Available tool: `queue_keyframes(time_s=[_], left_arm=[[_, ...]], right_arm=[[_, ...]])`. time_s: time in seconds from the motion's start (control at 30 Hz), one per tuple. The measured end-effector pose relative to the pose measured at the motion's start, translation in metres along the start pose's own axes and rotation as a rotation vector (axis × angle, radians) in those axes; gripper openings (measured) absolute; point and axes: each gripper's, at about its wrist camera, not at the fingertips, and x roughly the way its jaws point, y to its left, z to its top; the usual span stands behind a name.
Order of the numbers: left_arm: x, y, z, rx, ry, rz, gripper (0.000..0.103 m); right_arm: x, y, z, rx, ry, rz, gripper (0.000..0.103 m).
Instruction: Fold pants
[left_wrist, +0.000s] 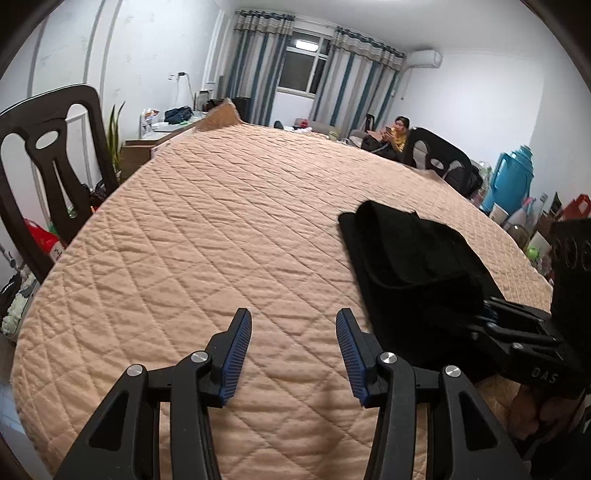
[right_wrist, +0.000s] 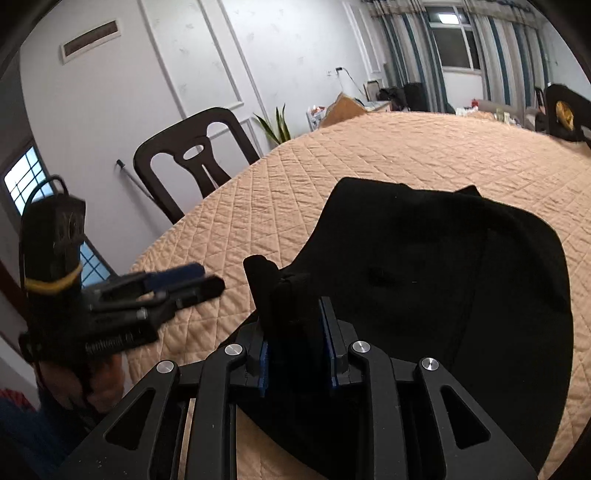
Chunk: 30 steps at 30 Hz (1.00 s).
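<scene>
Right wrist view: we are clamping our right gripper (right_wrist: 295, 332) on a bunched edge of the black pants (right_wrist: 443, 280), which are lying folded on the quilted table (right_wrist: 406, 155). Left gripper (left_wrist: 293, 339): we are holding it spread, empty, over bare quilt beside the pants.

Left hand-held gripper (left_wrist: 293, 332) above the quilted table (left_wrist: 207, 236)
Its jaws stand wide apart; folded black pants (left_wrist: 410, 254) lie to the right
</scene>
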Motion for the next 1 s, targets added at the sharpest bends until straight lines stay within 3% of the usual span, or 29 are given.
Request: queue_keyframes(time_s=[0.1, 0.23, 0.33, 0.47, 0.57, 0.67, 0.73, 0.8, 0.87, 0.97, 1.0], left_arm=[[0.001, 0.001, 0.001, -0.010, -0.001, -0.002, 0.050], [0.001, 0.000, 0.001, -0.002, 0.003, -0.004, 0.050], [-0.001, 0.001, 0.003, -0.004, -0.005, -0.003, 0.050], [-0.003, 0.003, 0.004, -0.005, -0.007, 0.001, 0.050], [-0.005, 0.001, 0.006, 0.000, -0.015, -0.005, 0.050], [-0.006, -0.006, 0.010, 0.016, -0.026, -0.019, 0.050], [-0.005, -0.014, 0.014, 0.032, -0.030, -0.034, 0.050], [-0.004, -0.025, 0.020, 0.052, -0.036, -0.053, 0.050], [-0.002, -0.040, 0.028, 0.084, -0.047, -0.074, 0.050], [0.003, -0.064, 0.041, 0.139, -0.059, -0.093, 0.050], [0.006, -0.072, 0.046, 0.162, -0.063, -0.108, 0.050]], right_arm=[[0.001, 0.002, -0.001, -0.029, 0.015, 0.001, 0.026], [-0.004, 0.008, -0.001, -0.047, 0.016, 0.027, 0.045], [-0.013, 0.015, 0.002, -0.070, -0.016, 0.049, 0.045], [-0.036, 0.012, 0.007, -0.052, -0.118, 0.151, 0.045], [-0.054, -0.006, 0.006, 0.002, -0.181, 0.096, 0.045], [-0.064, -0.035, -0.003, 0.086, -0.188, -0.035, 0.043], [-0.064, -0.054, -0.011, 0.141, -0.167, -0.124, 0.036], [-0.049, -0.071, -0.018, 0.206, -0.077, -0.161, 0.029], [-0.044, -0.067, -0.017, 0.169, -0.052, -0.143, 0.029], [-0.040, -0.056, -0.010, 0.121, -0.027, -0.007, 0.029], [-0.040, -0.054, -0.008, 0.110, -0.031, -0.011, 0.029]])
